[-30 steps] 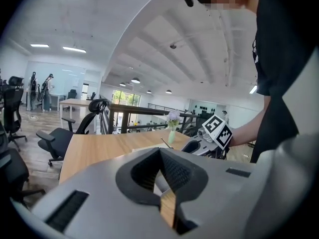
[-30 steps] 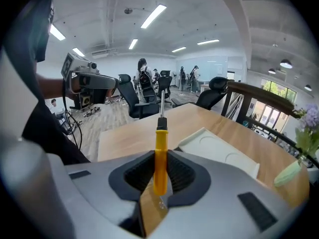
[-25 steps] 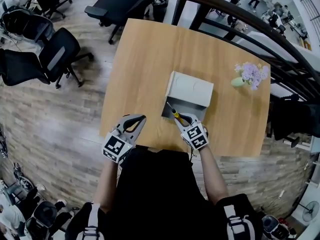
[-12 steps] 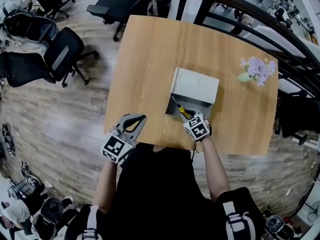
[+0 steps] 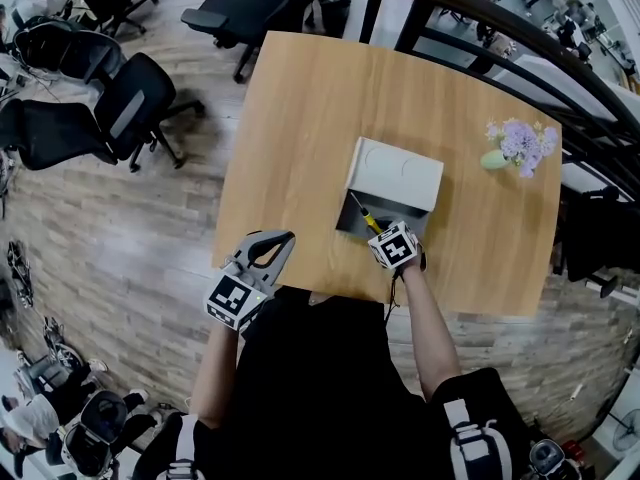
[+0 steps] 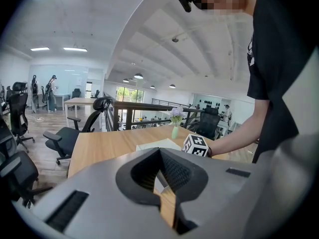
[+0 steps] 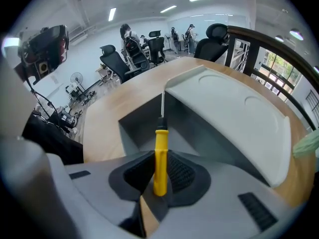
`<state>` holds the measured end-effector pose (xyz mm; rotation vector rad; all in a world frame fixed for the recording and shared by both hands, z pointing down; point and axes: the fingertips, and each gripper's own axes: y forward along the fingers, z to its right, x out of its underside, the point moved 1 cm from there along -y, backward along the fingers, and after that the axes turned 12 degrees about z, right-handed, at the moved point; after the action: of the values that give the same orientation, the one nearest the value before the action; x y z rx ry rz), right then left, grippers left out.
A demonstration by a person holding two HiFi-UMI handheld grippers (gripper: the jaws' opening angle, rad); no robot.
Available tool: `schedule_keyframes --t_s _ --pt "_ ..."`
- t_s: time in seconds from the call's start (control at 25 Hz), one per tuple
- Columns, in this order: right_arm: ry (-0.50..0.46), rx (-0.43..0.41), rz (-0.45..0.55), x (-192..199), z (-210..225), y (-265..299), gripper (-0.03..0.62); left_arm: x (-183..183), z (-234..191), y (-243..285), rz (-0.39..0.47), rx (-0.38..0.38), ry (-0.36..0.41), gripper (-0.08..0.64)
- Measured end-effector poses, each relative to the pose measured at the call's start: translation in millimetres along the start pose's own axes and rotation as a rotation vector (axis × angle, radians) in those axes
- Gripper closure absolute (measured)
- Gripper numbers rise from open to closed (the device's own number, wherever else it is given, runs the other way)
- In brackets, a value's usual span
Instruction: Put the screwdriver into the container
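The right gripper has its jaws clamped on the yellow-handled screwdriver, shaft pointing into the grey container; the left gripper has its jaws closed, empty.

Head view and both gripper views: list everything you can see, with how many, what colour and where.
table: one, light wood, centre of the scene
container: one, pale grey, lid partly open, on the table's near right part
screwdriver: one, yellow handle, held with its shaft pointing into the container's opening
flowers: one bunch, purple, in a pale green vase at the table's far right edge
office chairs: several, black, on the floor left of and beyond the table
railing: one, dark, upper right
left gripper: grey, jaws together, empty, at the table's near edge
right gripper: grey, jaws closed on the screwdriver handle, at the container
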<state>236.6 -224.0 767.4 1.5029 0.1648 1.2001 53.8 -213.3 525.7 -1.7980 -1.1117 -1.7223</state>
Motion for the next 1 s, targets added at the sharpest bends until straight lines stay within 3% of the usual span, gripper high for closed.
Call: schedule_keyframes --t_s 0.84,1.0 --pt "0.045 0.001 -0.148 12 -1 21 0.503 1 0 -9 0.017 -0.026 -0.021 0.538" --pt "0.028 0.018 -0.118 7 3 25 0.503 0 0 -11 0.022 -0.029 -0.017 0.538"
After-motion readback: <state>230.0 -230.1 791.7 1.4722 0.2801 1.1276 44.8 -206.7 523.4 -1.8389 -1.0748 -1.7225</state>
